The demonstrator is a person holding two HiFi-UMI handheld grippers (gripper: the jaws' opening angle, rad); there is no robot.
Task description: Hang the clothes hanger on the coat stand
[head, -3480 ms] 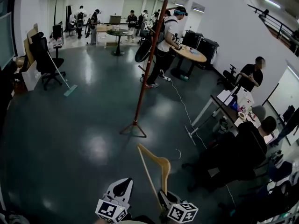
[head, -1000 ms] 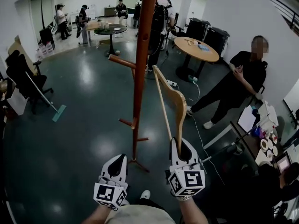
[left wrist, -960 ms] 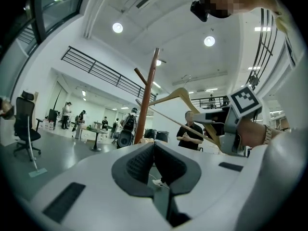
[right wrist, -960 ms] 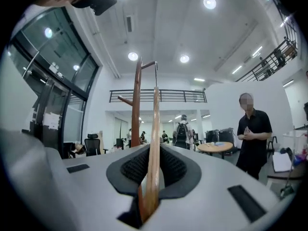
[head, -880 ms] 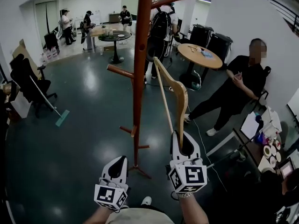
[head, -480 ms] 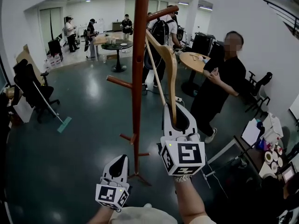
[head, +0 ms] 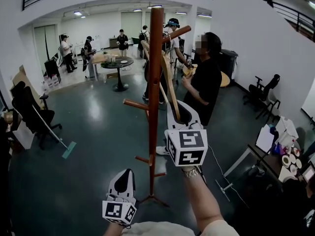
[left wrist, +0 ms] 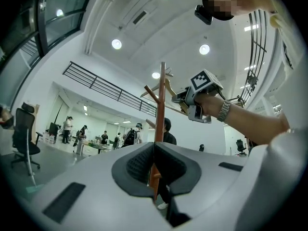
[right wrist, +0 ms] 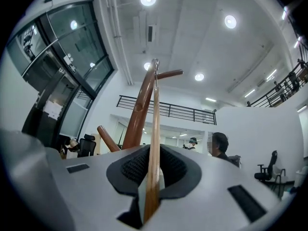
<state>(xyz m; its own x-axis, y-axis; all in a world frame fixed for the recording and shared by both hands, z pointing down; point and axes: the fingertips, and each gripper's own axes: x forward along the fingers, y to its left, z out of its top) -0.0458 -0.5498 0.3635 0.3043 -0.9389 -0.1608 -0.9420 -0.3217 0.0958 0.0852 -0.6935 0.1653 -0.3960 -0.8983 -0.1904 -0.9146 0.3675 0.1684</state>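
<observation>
White-shelled, each carrying one marker cube, the two grippers are nearest. The left gripper (head: pixel 126 175) sits low at 6 o'clock in the head view, jaws pressed together with nothing between them; in its own view only the stand's pole shows beyond them. Higher, near the middle, the right gripper (head: pixel 178 107) is raised on a bare forearm wearing a wristwatch (head: pixel 191 171). Its jaws are clamped on the lower end of the single wooden clothes hanger (head: pixel 171 90). That hanger slants up toward 11 o'clock from the gripper and crosses the reddish-brown pole of the one coat stand (head: pixel 154 82). Its top end, with the metal hook, lies up by the stand's highest peg, though whether hook and peg touch cannot be told. Four pegs show on the stand: one slanting toward 1 o'clock near the top, one out at 9 o'clock halfway down, and two short stubs lower. Just beyond the stand, at 2 o'clock, stands one person in black (head: pixel 204 82). Farther off, one dark round surface (head: pixel 118 63) lies at 11 o'clock. One black office chair (head: pixel 24 104) sits at 9 o'clock and a second office chair (head: pixel 263 95) at 3 o'clock. At least five more people (head: pixel 122 39) stand at the far end near 12 o'clock.
</observation>
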